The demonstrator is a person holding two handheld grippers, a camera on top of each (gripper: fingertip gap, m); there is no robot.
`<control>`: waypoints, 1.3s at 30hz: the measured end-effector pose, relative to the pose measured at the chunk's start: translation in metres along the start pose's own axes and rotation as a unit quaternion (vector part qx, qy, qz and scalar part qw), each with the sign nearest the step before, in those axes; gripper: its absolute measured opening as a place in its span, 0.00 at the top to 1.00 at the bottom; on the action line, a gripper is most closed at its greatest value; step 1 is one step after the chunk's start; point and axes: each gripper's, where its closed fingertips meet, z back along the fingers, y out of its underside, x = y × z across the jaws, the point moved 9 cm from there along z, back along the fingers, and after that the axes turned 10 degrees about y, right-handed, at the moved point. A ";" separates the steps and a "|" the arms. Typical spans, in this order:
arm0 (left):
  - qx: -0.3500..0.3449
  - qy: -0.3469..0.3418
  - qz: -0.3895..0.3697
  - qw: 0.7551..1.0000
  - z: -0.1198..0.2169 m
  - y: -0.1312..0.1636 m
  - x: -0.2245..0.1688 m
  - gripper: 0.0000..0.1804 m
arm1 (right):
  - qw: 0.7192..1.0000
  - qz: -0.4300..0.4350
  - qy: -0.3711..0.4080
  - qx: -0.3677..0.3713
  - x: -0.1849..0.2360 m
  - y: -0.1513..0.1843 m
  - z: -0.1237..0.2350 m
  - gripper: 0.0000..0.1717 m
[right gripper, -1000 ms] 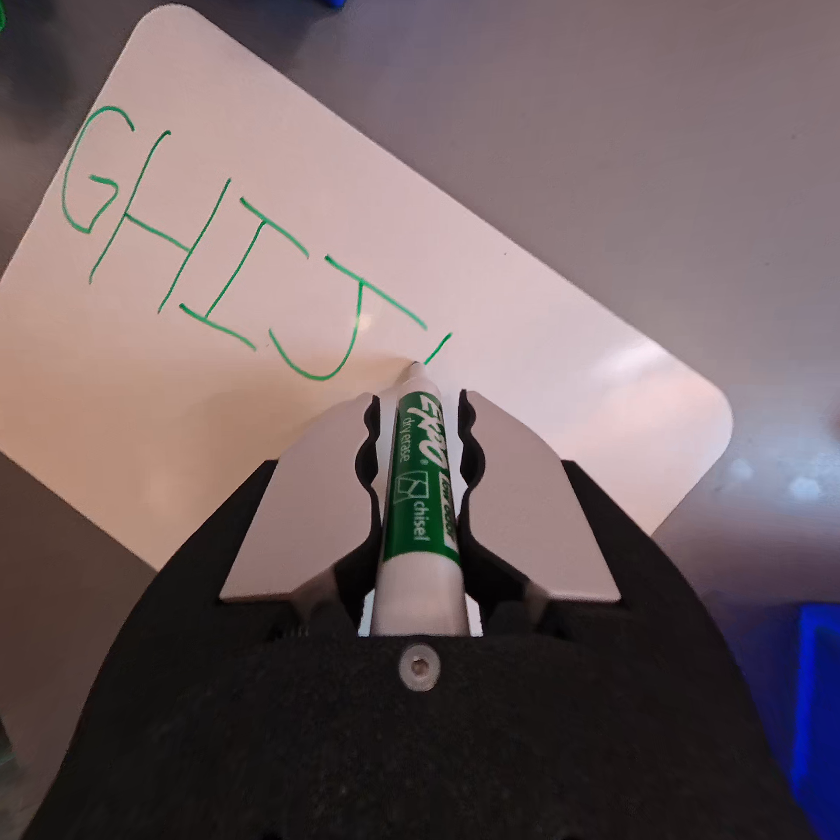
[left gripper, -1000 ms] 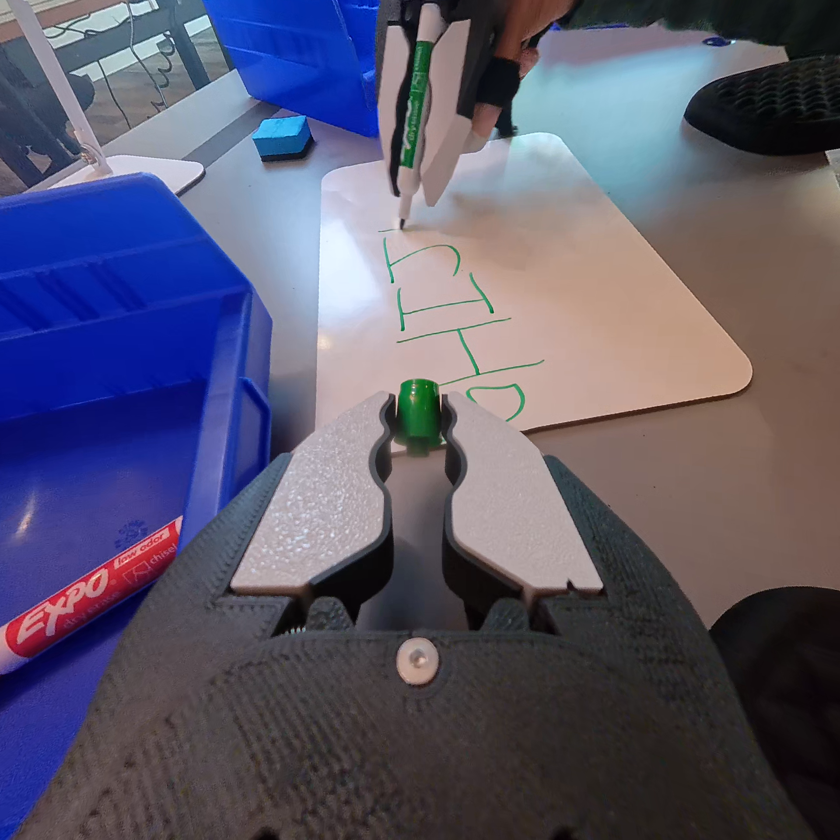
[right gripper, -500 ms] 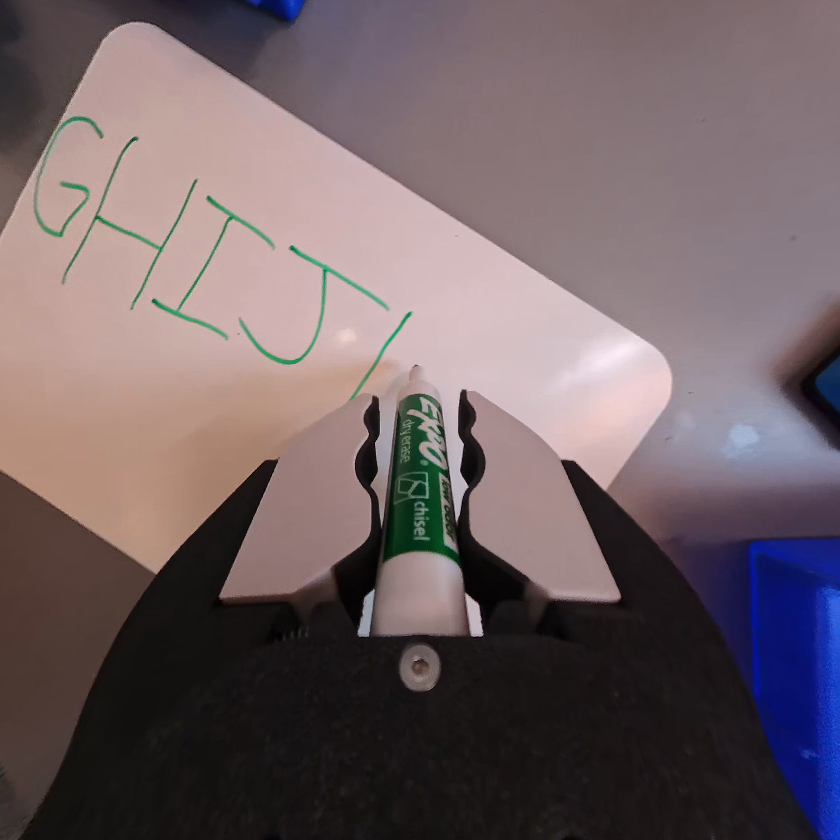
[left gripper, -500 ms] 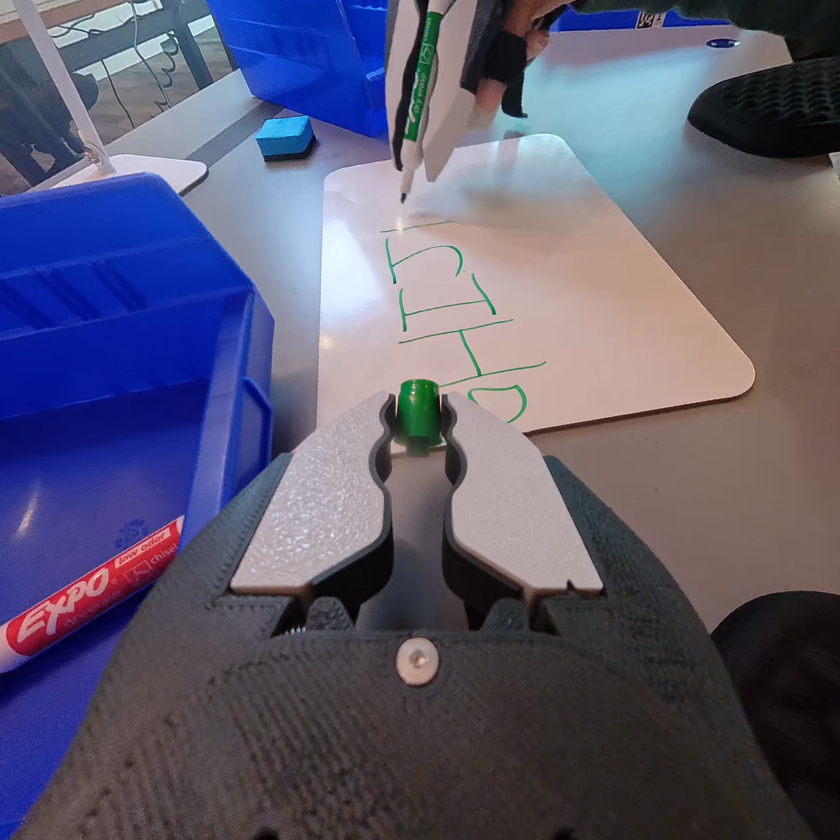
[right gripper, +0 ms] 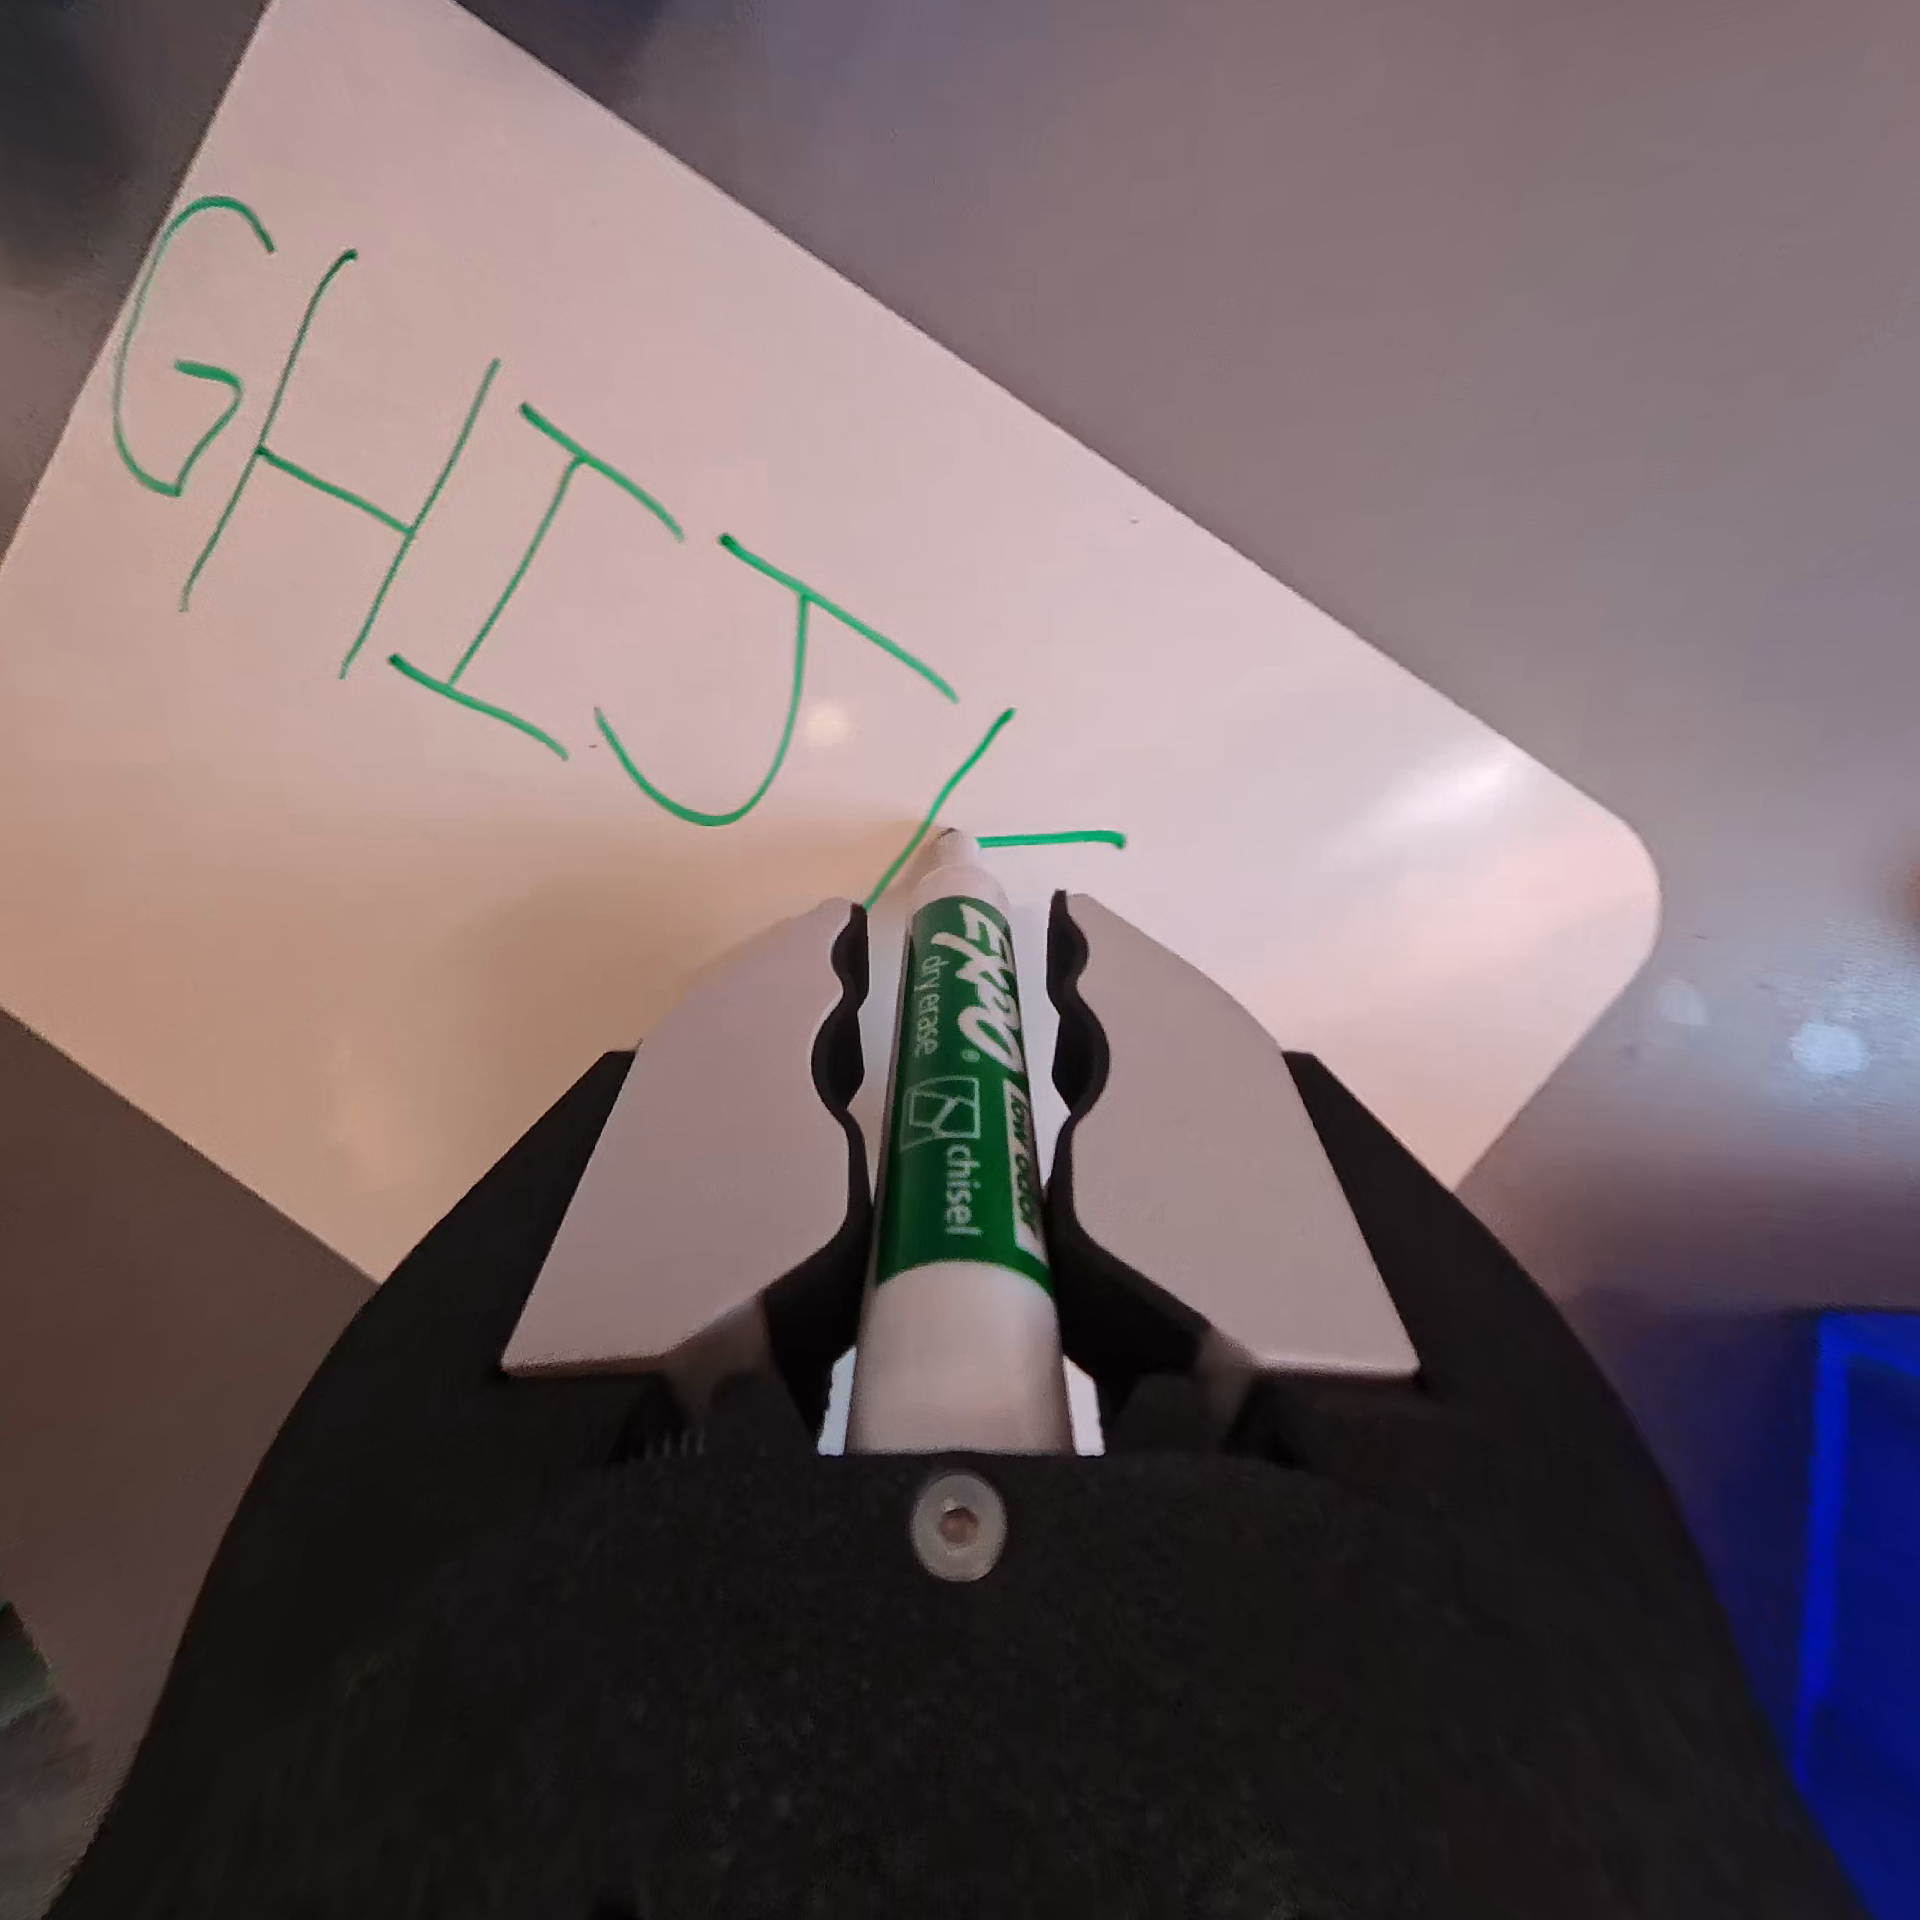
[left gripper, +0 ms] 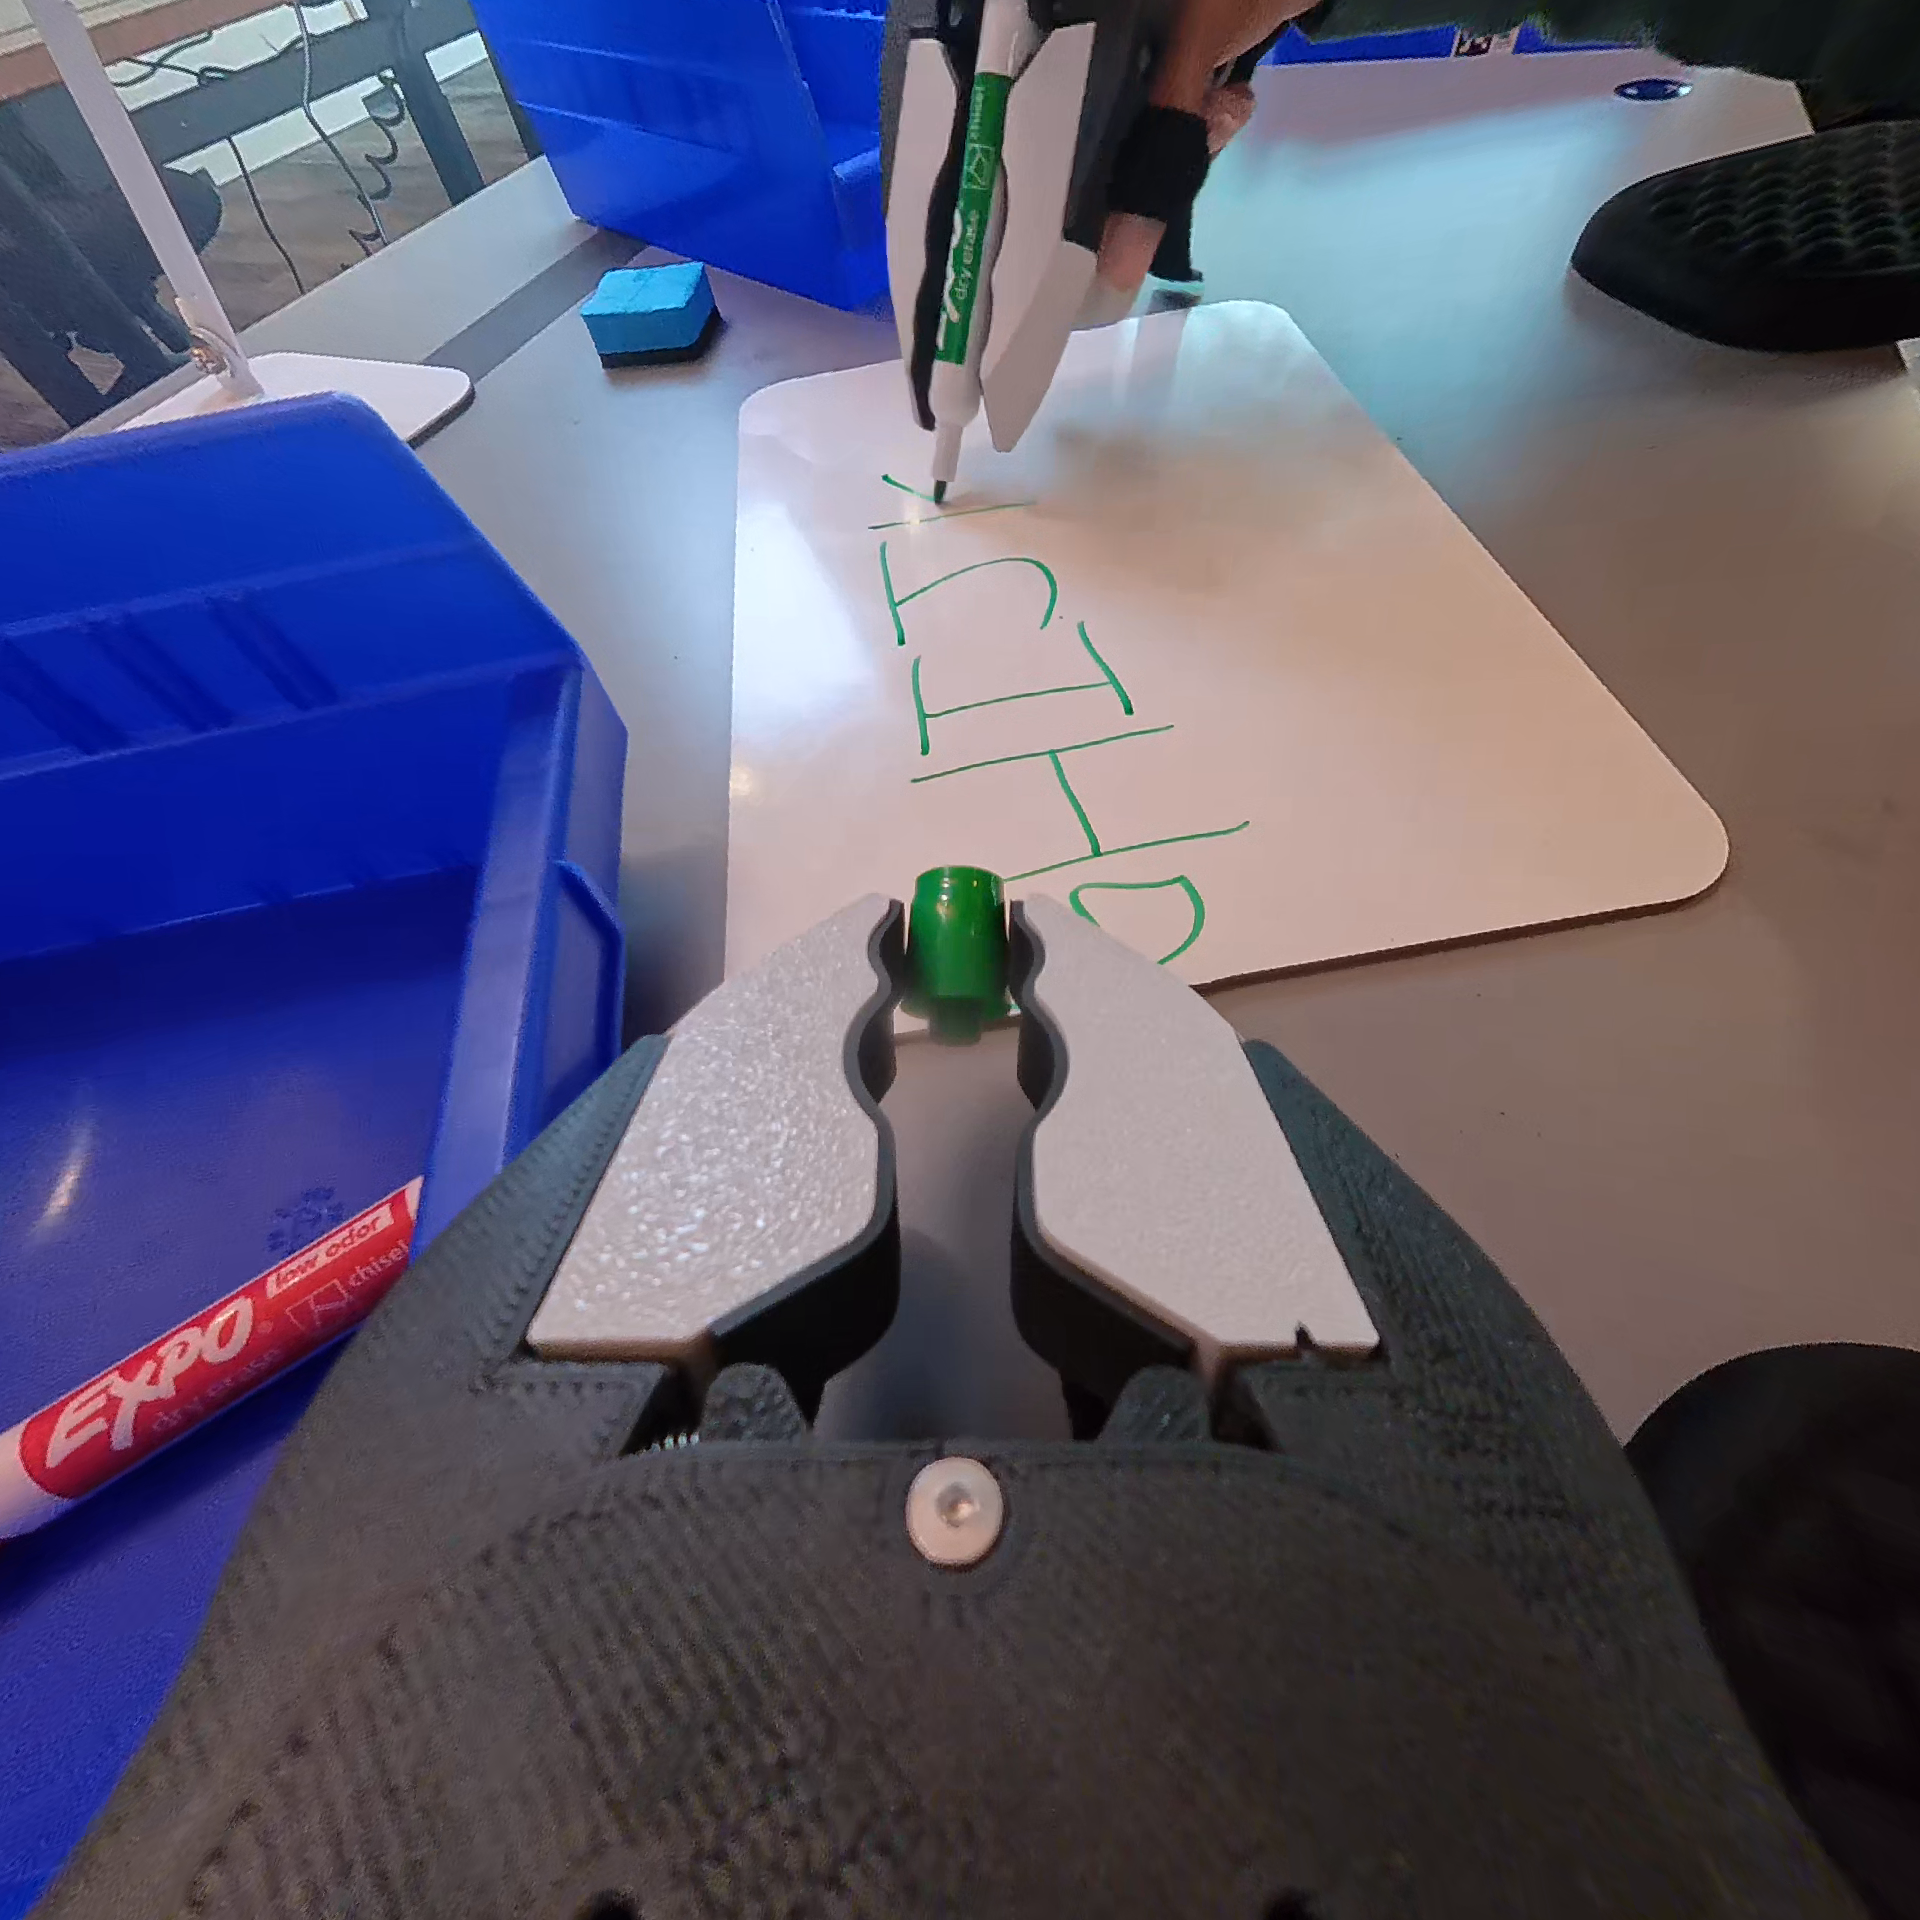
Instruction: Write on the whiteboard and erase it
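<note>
Several green strokes on a white whiteboard [right gripper: 1247, 831]

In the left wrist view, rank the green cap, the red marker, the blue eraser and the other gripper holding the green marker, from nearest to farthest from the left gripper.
1. Green cap: clamped between the left gripper fingertips.
2. Red marker: lower left, in the blue bin.
3. Blue eraser and right gripper: both far ahead, too close to call.

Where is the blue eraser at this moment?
In the left wrist view the blue eraser lies on the grey table at the upper left, just past the whiteboard's far corner, in front of a blue bin.
</note>
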 end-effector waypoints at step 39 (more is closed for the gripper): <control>0.000 -0.001 0.003 1.000 0.000 0.000 -0.001 0.90 | 0.999 -0.035 0.036 -0.014 -0.027 0.016 0.018 0.80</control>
